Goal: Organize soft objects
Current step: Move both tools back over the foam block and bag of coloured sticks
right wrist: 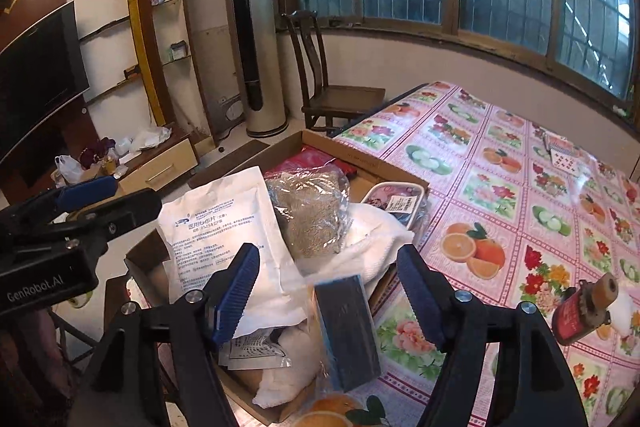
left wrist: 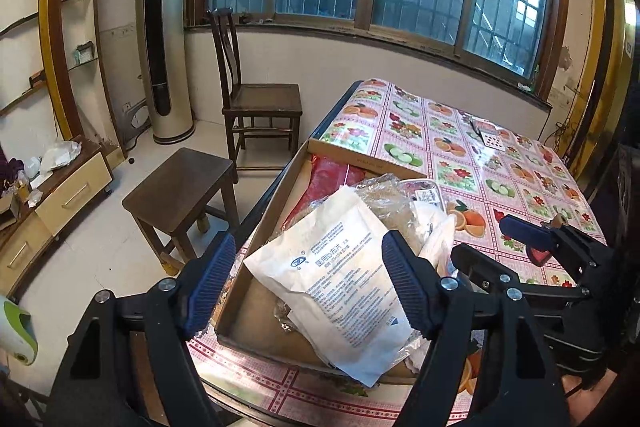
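A shallow cardboard box (left wrist: pixel 352 151) (right wrist: pixel 362 151) sits at the table's left edge. In it lie a white printed packet (left wrist: pixel 340 283) (right wrist: pixel 224 223), a clear bag of brownish fibre (right wrist: pixel 312 215), a white towel (right wrist: pixel 372 243), a red bag (left wrist: pixel 332 175) and a pink labelled packet (right wrist: pixel 396 199). My left gripper (left wrist: pixel 306 287) hangs open over the white packet, its pads well clear of it. My right gripper (right wrist: pixel 328 293) is open too. A blurred dark sponge block with blue sides (right wrist: pixel 348 331) sits loose between its fingers at the box's near corner, touching neither pad.
A fruit-print cloth covers the table (right wrist: pixel 500 195). A red spool (right wrist: pixel 580 311) stands near the right front and playing cards (right wrist: pixel 560 151) lie far back. On the floor to the left are a stool (left wrist: pixel 180 183), a chair (left wrist: pixel 260 103) and a tower air conditioner (left wrist: pixel 160 39).
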Demonstrator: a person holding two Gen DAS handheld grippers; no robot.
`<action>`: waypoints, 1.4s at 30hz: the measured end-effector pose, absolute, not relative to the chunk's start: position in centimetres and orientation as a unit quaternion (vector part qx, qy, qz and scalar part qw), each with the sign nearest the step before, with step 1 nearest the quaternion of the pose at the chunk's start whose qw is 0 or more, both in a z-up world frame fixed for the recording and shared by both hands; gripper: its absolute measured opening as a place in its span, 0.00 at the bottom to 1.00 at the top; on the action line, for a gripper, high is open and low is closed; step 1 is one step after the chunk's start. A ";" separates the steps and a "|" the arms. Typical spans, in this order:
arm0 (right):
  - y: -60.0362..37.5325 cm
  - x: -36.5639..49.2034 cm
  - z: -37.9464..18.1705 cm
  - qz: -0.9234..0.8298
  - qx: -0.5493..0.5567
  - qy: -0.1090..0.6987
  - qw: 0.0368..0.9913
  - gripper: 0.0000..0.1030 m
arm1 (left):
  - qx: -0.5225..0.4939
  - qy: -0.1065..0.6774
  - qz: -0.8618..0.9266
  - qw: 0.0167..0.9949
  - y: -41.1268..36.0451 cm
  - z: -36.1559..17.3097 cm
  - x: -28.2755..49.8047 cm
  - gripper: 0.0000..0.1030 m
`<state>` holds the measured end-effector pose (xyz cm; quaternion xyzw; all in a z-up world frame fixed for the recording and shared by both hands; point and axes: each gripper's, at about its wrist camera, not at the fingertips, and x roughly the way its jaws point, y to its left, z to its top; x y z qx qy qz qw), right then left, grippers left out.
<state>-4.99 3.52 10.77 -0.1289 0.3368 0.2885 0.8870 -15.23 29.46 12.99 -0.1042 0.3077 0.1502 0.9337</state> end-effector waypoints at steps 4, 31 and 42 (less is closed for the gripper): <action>2.0 -5.4 11.6 0.270 -0.134 0.317 0.899 0.76 | -0.100 0.293 0.137 0.941 28.2 14.0 -15.2 0.75; -4.6 -5.4 11.1 0.210 -0.161 0.305 0.915 0.77 | -0.078 0.306 0.111 0.942 23.8 13.7 -13.2 0.75; -5.6 -5.0 10.5 0.205 -0.162 0.313 0.913 0.77 | -0.076 0.315 0.100 0.941 23.0 13.5 -12.7 0.75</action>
